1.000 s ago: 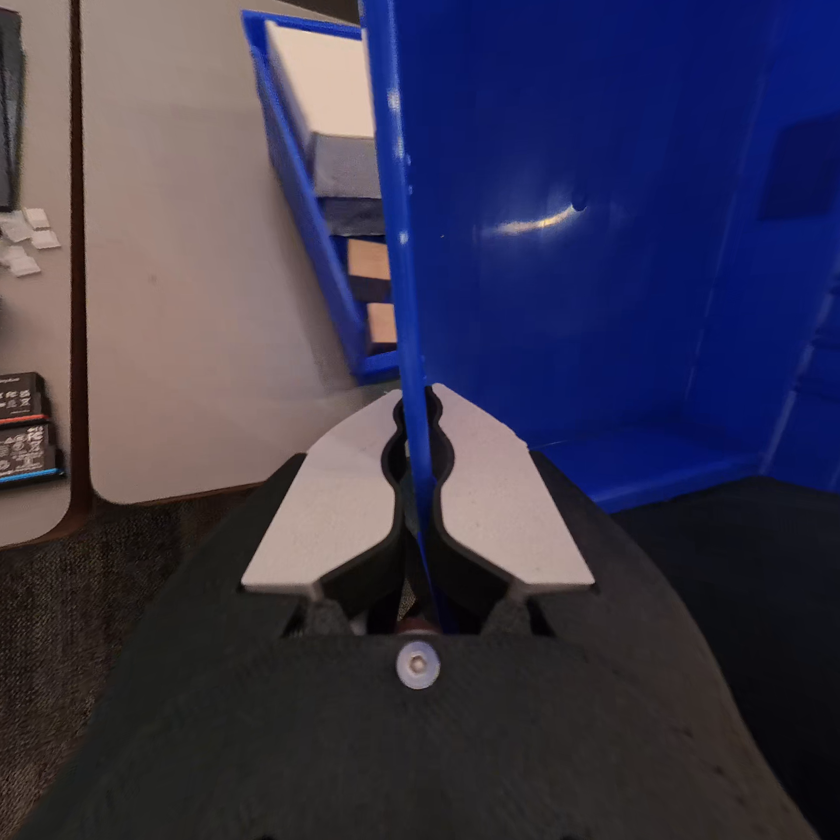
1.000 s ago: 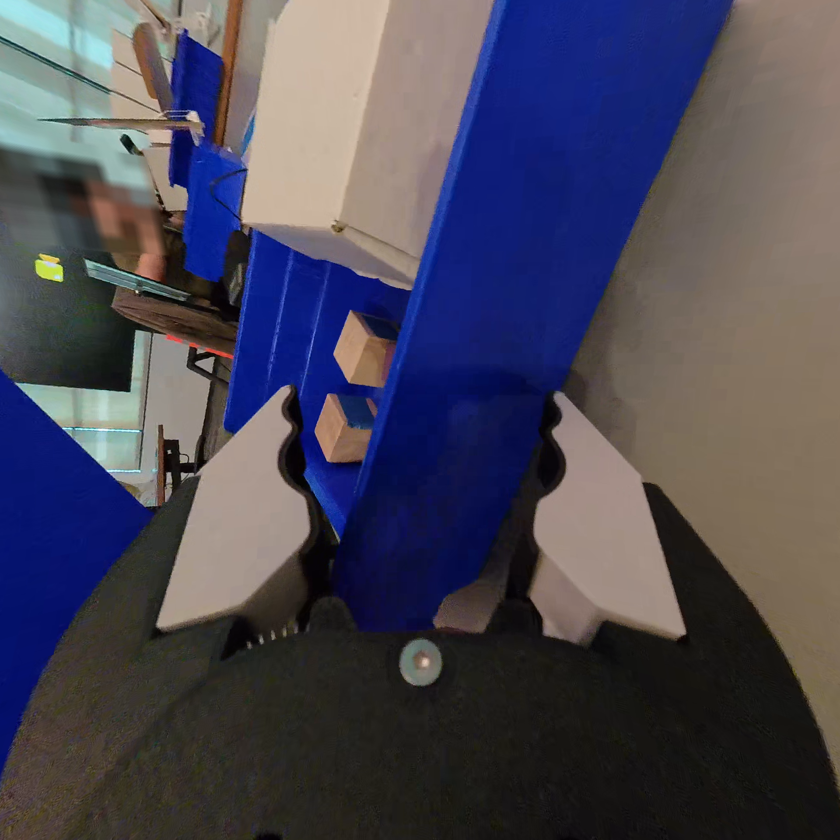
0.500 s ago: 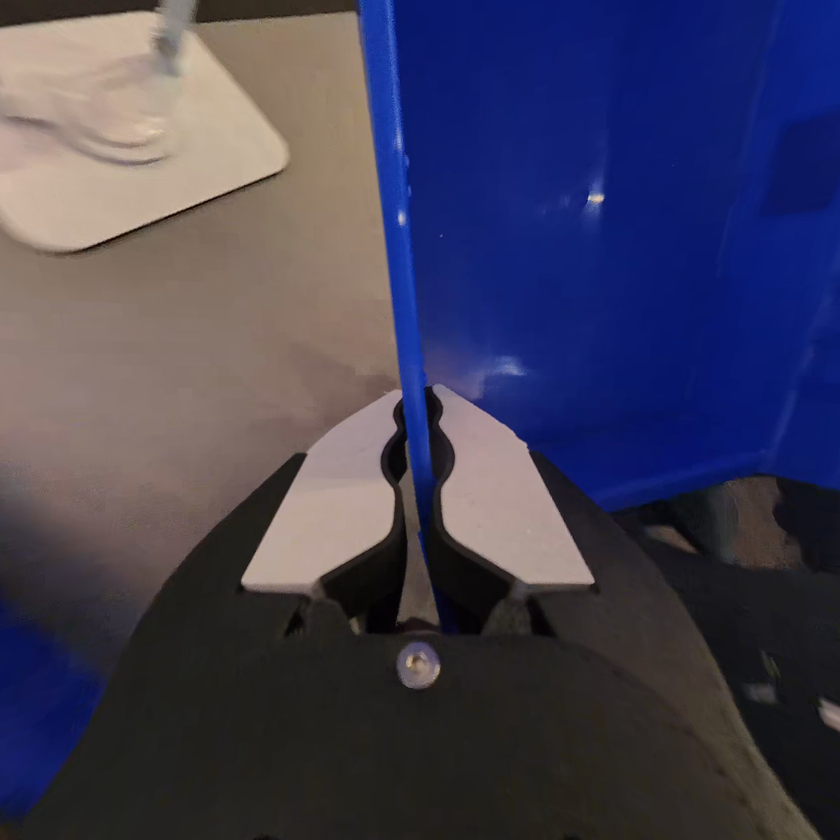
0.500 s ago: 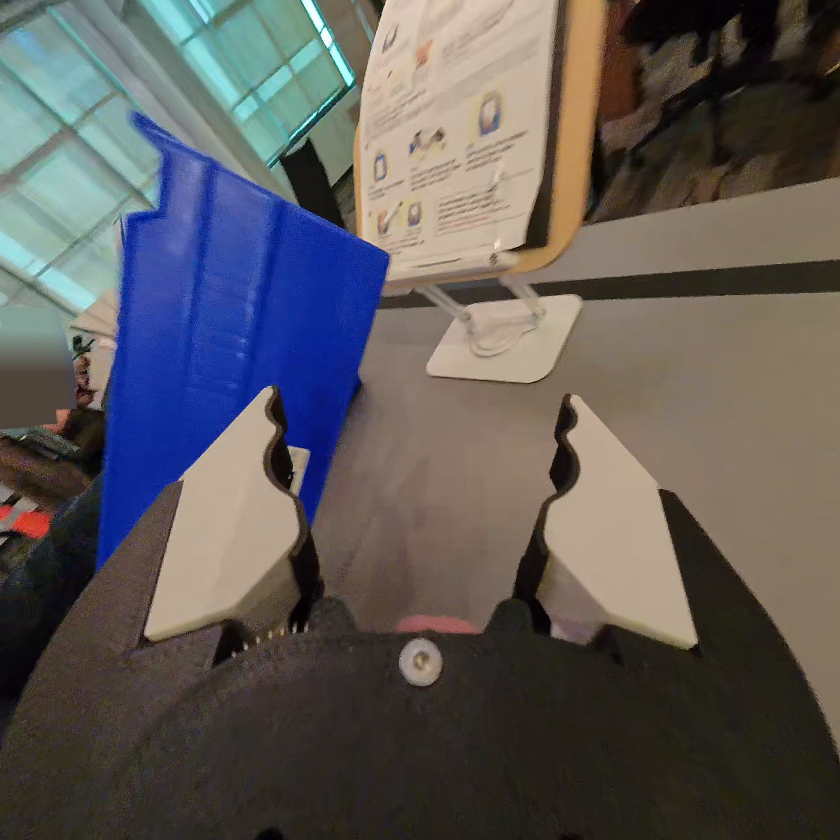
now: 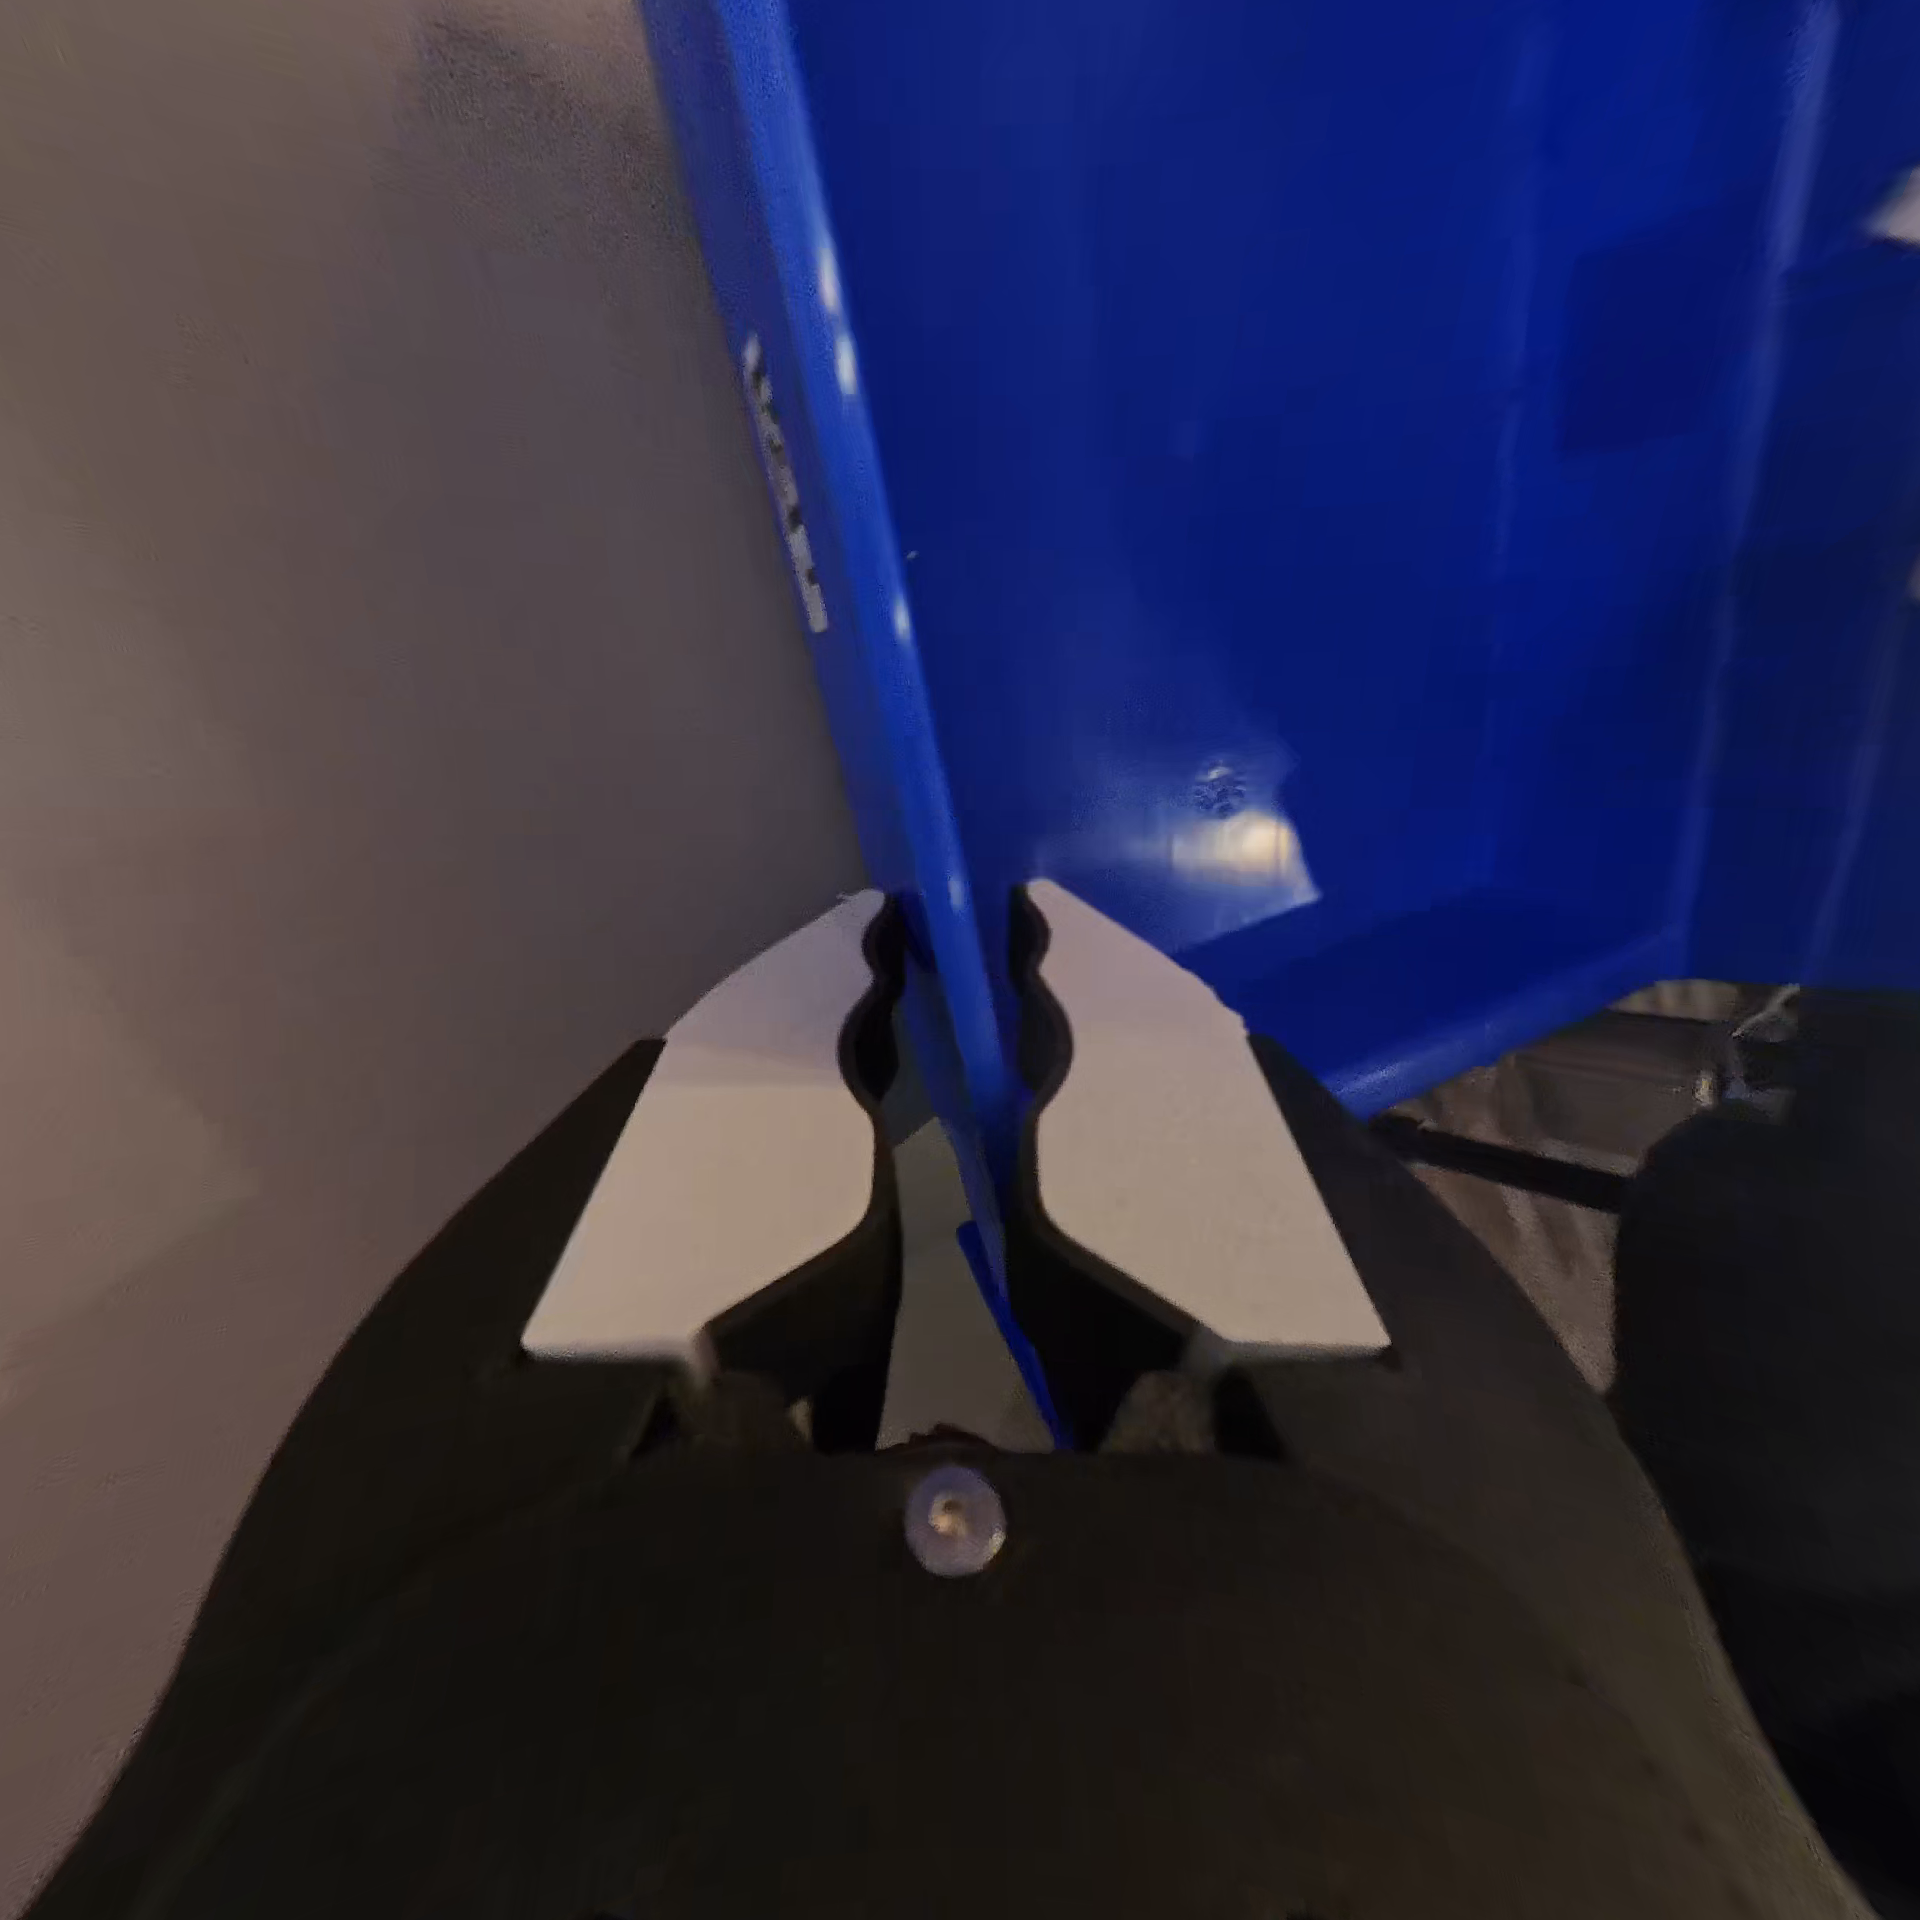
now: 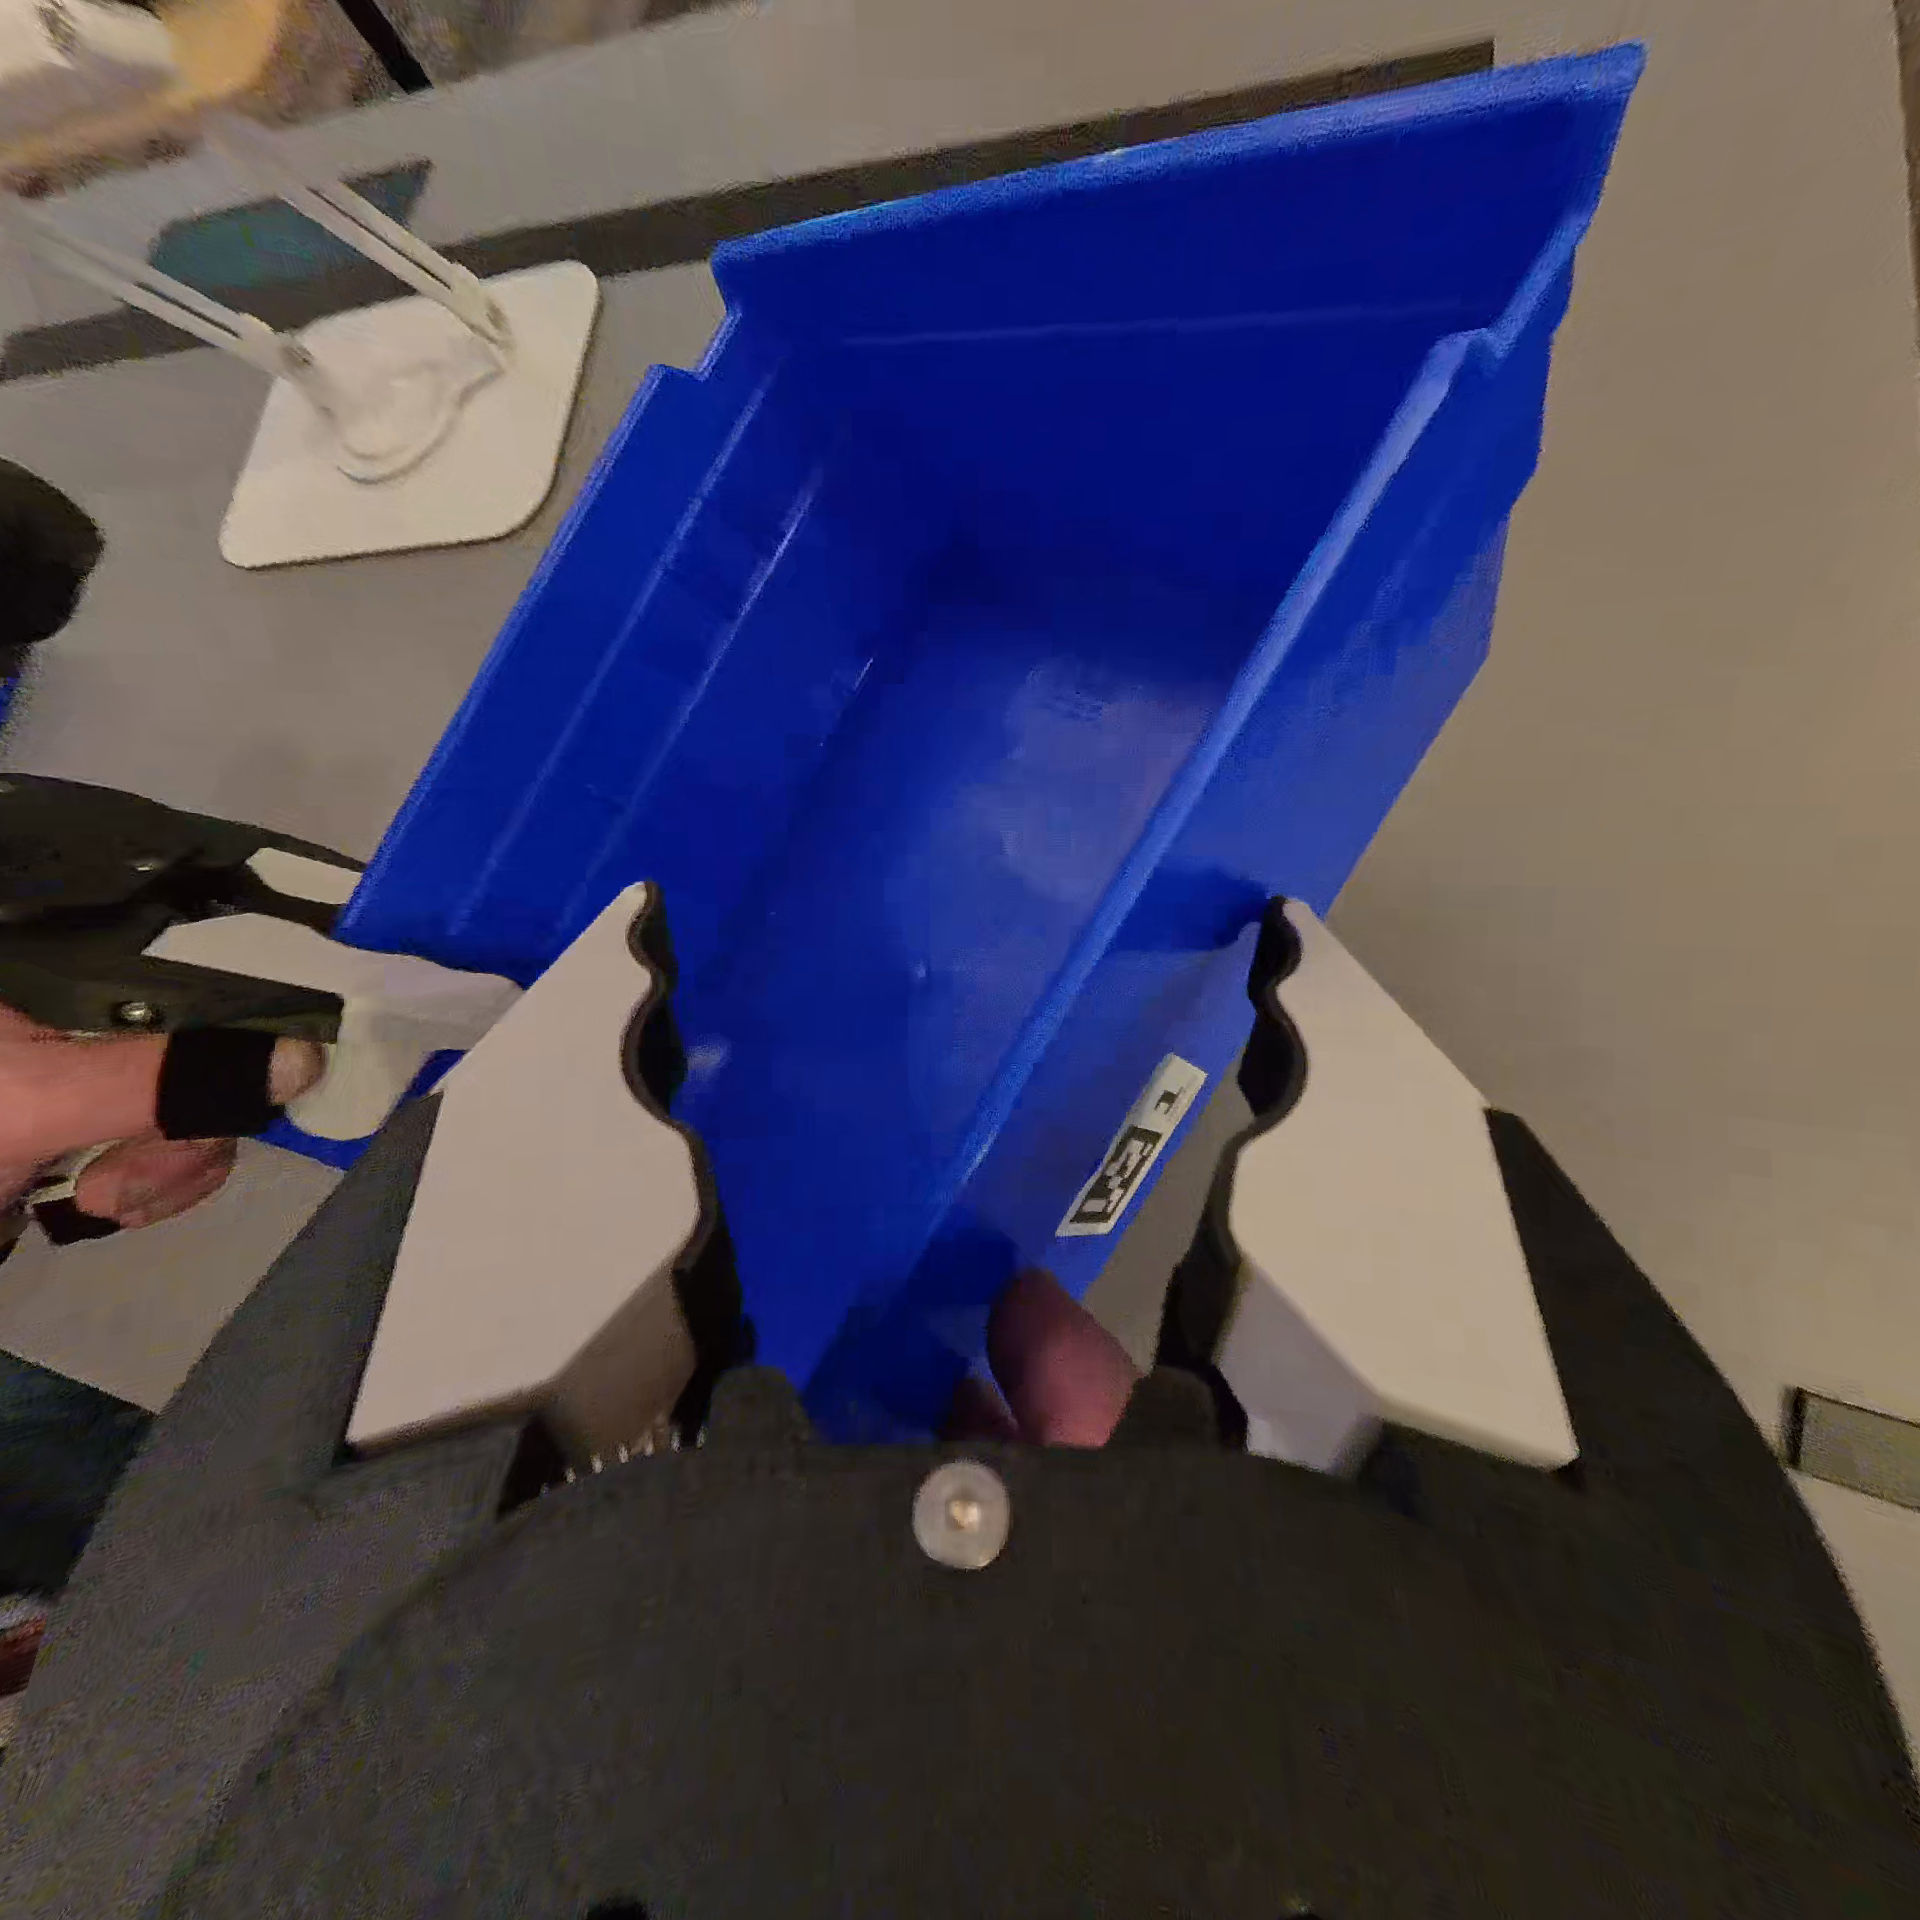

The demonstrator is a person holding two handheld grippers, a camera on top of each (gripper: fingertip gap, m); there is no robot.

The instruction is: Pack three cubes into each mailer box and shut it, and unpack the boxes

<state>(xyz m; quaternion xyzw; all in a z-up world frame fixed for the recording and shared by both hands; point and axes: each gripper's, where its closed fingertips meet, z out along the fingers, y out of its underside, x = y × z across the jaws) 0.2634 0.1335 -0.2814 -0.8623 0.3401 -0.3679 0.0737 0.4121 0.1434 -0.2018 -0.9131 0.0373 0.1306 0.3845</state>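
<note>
Bin [image 5: 1351, 520] wall between left gripper [image 5: 956, 904] jaws, barely clamped; right gripper [image 6: 961, 914] jaws wide, straddling bin corner.

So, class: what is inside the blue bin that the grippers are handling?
Nothing shows inside the blue bin: its floor and inner walls are bare. The near end is hidden behind the right gripper; the left gripper grips one wall.
</note>
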